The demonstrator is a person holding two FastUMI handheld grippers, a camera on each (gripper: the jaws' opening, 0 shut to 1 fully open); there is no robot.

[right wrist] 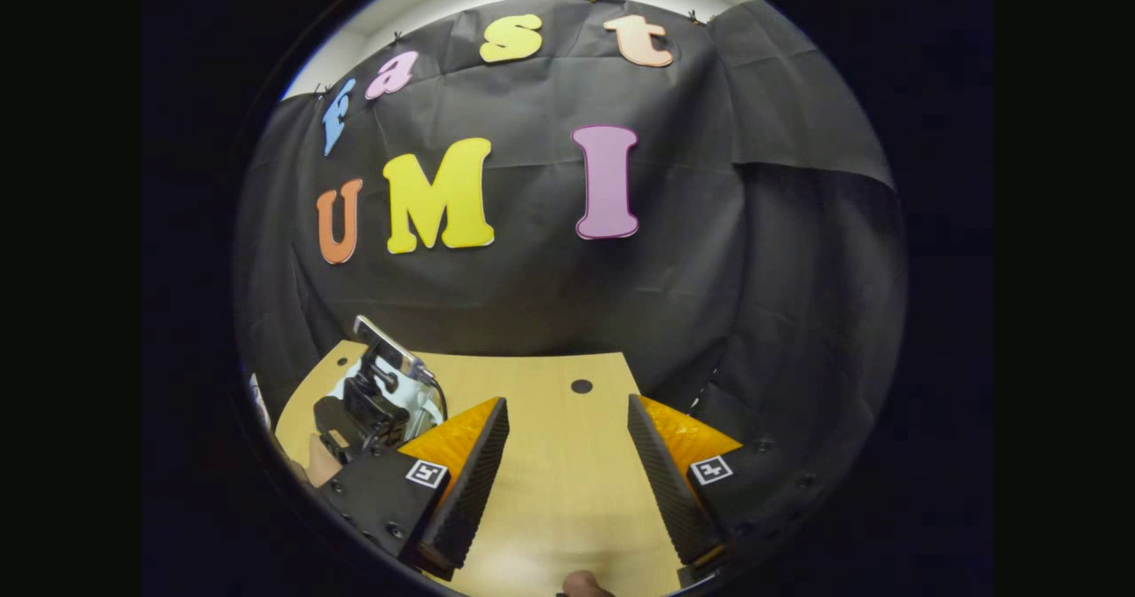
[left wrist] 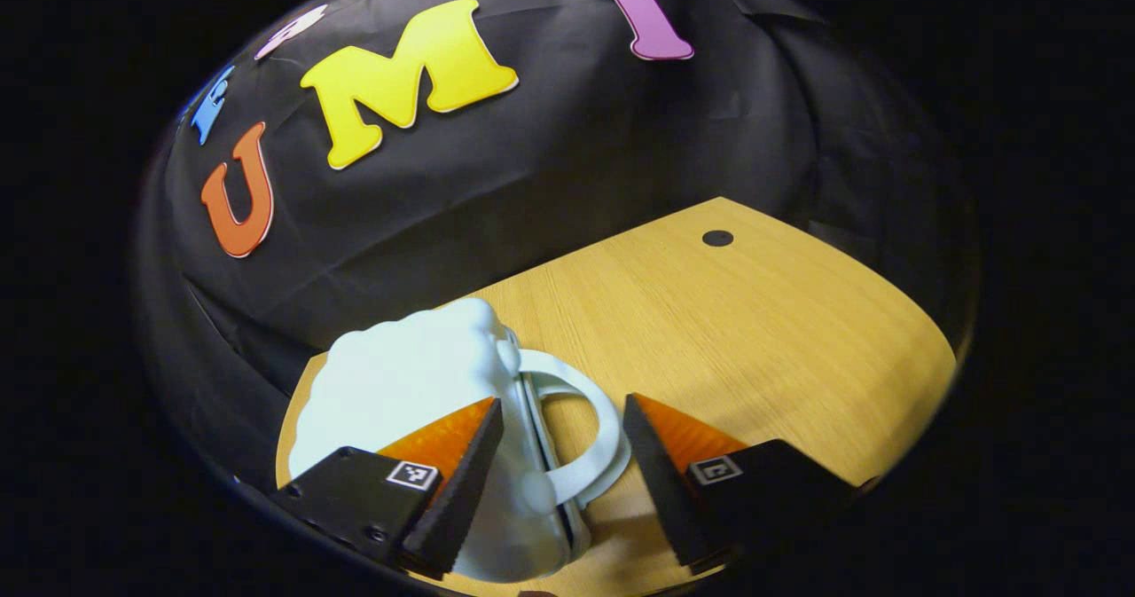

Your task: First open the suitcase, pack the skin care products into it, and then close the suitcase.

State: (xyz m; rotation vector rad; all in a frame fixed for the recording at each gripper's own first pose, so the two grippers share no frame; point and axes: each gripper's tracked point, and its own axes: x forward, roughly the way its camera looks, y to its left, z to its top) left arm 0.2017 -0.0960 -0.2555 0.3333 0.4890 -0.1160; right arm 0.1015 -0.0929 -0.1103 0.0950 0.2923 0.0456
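suitcase shut on table, handle between left gripper jaws.

Dim booth, sharp focus, strong fisheye bending, soft glare on table

A light wood-grain counter carries a pale suitcase standing on edge near its back left corner, loop handle facing sideways. A dark round hole sits near the far edge.
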